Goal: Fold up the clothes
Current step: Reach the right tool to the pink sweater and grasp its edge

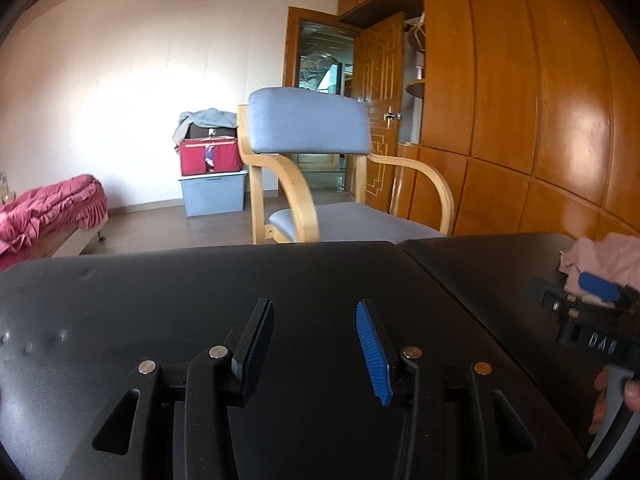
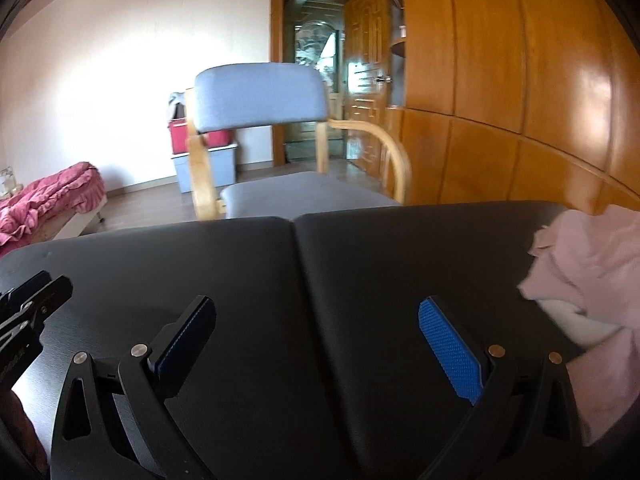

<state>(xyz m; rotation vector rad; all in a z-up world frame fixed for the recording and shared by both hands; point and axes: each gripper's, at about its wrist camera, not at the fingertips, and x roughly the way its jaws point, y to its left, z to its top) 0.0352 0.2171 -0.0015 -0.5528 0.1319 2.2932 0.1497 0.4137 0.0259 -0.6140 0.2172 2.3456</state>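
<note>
Both my left gripper (image 1: 316,344) and right gripper (image 2: 320,344) stand apart and empty over the table (image 2: 360,264), the pink garment (image 2: 592,276) crumpled far right, soft and light, so I'd pinch an edge

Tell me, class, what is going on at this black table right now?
A person holds a two-finger gripper in each hand over a black table. Both the left gripper and the right gripper are open with nothing between their fingers. A crumpled pink garment lies at the table's right end, just right of the right gripper, not yet grasped or folded. A blue-cushioned wooden chair stands behind the table.
</note>
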